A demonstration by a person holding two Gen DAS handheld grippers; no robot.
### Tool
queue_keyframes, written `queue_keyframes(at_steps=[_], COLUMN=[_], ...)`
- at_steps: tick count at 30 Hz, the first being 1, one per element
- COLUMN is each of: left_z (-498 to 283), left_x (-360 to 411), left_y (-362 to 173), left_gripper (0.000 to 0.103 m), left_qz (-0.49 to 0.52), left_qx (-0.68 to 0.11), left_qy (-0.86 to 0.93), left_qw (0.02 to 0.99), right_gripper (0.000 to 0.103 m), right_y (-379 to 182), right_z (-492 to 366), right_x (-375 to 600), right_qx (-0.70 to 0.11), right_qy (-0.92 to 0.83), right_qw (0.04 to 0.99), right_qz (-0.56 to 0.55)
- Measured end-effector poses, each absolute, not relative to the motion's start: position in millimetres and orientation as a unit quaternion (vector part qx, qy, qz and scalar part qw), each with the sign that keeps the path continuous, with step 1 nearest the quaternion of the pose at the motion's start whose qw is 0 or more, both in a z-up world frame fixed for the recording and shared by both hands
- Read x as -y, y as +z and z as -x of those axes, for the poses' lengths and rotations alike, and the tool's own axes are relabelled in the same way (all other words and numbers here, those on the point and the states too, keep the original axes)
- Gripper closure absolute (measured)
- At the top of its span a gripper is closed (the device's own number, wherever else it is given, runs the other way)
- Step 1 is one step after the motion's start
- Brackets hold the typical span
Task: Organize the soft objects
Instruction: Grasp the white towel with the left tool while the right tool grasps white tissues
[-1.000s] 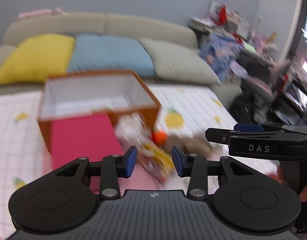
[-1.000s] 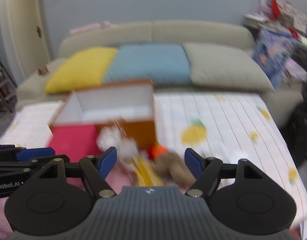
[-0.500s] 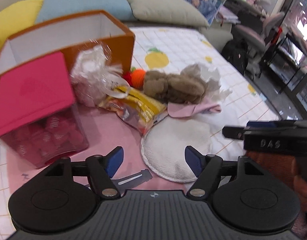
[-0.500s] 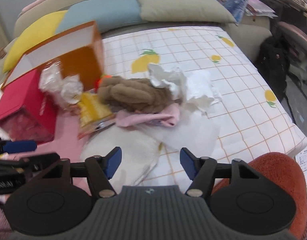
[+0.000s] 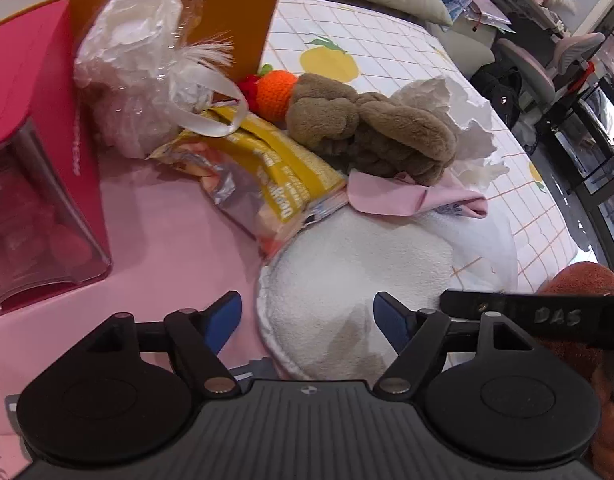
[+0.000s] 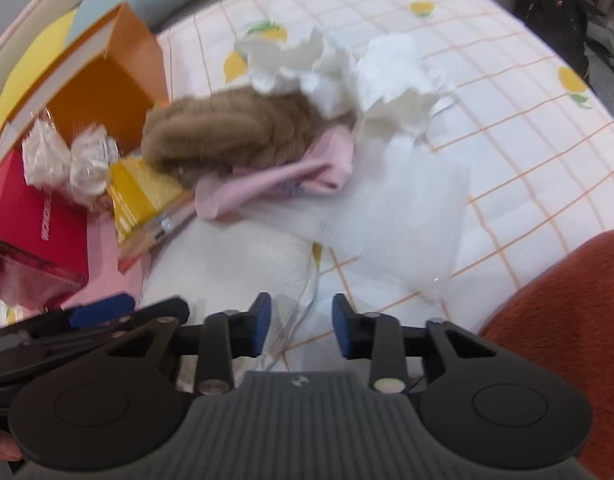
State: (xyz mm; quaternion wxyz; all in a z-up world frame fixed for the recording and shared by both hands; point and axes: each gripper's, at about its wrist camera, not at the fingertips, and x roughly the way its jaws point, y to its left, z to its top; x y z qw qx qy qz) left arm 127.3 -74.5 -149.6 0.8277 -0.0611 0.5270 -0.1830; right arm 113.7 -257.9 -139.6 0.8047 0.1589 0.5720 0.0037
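A round white fleece pad lies at the front of the pile on the bedspread. My left gripper hangs just above its near edge, jaws wide and still opening, pads clear of it. My right gripper is beside it to the right, jaws closing. A thin crinkled edge of clear film lies between its pads, which do not press on it. Behind the pad lie a pink cloth, a brown plush toy and crumpled white paper.
An open orange box stands at the back left, a red box beside it. A clear bag of white stuff, a yellow snack bag and an orange crochet toy lie between. A rust-red cushion sits at the right.
Both grippers have dropped and tipped down from facing the sofa to hanging close over the pile. The left jaws have widened; the right jaws have narrowed.
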Motion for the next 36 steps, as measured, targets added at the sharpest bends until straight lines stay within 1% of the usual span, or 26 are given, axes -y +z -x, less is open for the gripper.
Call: queue_keyframes(at_steps=[4, 7, 8, 9, 11, 13, 15, 16, 19, 20, 22, 23, 27, 29, 30, 32, 36], left_z=[-129, -133, -134, -135, -138, -139, -140, -141, -145, -144, -140, -139, -133, -128, -125, -121, -112], left_x=[76, 72, 72, 71, 74, 77, 81, 83, 90, 93, 101, 100, 90, 86, 84, 82, 75], left_y=[-149, -149, -150, -150, -153, -153, -152, -152, -154, -154, -152, -151, -139, -130, -125, -115, -96], left_gripper=[0.018, 0.020, 0.026, 0.036, 0.047, 0.053, 0.061, 0.062, 0.064, 0.072, 0.080, 0.086, 0.089, 0.090, 0.090, 0.090, 0.090], left_qz=[0.081, 0.111, 0.124, 0.137, 0.155, 0.152, 0.149, 0.149, 0.171, 0.169, 0.140, 0.140, 0.135, 0.129, 0.128, 0.121, 0.119], left_qx=[-0.531, -0.539, -0.544, -0.550, -0.561, -0.560, -0.562, -0.565, -0.579, -0.582, -0.574, -0.574, -0.556, -0.546, -0.541, -0.533, -0.521], left_qy=[-0.194, -0.192, -0.193, -0.199, -0.207, -0.199, -0.189, -0.182, -0.189, -0.191, -0.181, -0.178, -0.175, -0.177, -0.178, -0.177, -0.182], left_qw=[0.821, 0.813, 0.807, 0.799, 0.787, 0.790, 0.791, 0.791, 0.775, 0.772, 0.787, 0.787, 0.801, 0.809, 0.812, 0.818, 0.825], right_gripper=[0.081, 0.081, 0.081, 0.081, 0.081, 0.082, 0.084, 0.086, 0.086, 0.086, 0.086, 0.086, 0.082, 0.076, 0.069, 0.068, 0.059], right_y=[-147, -148, -148, -148, -148, -148, -148, -148, -150, -150, -148, -146, -139, -134, -132, -125, -108], right_z=[-118, -119, -120, -120, -120, -120, -120, -120, -121, -120, -119, -118, -114, -112, -110, -107, -102], right_x=[251, 248, 248, 248, 249, 250, 250, 250, 248, 243, 233, 231, 237, 240, 242, 242, 245], right_qx=[-0.581, -0.581, -0.581, -0.581, -0.581, -0.581, -0.582, -0.583, -0.587, -0.591, -0.593, -0.592, -0.587, -0.586, -0.585, -0.580, -0.566], right_qy=[0.022, 0.028, 0.029, 0.030, 0.030, 0.029, 0.031, 0.034, 0.059, 0.077, 0.080, 0.078, 0.077, 0.072, 0.070, 0.070, 0.077], right_qw=[0.798, 0.799, 0.798, 0.798, 0.797, 0.797, 0.796, 0.795, 0.789, 0.785, 0.789, 0.792, 0.792, 0.793, 0.794, 0.798, 0.808], right_qz=[-0.159, -0.155, -0.156, -0.156, -0.159, -0.162, -0.162, -0.163, -0.172, -0.170, -0.137, -0.129, -0.148, -0.152, -0.152, -0.150, -0.145])
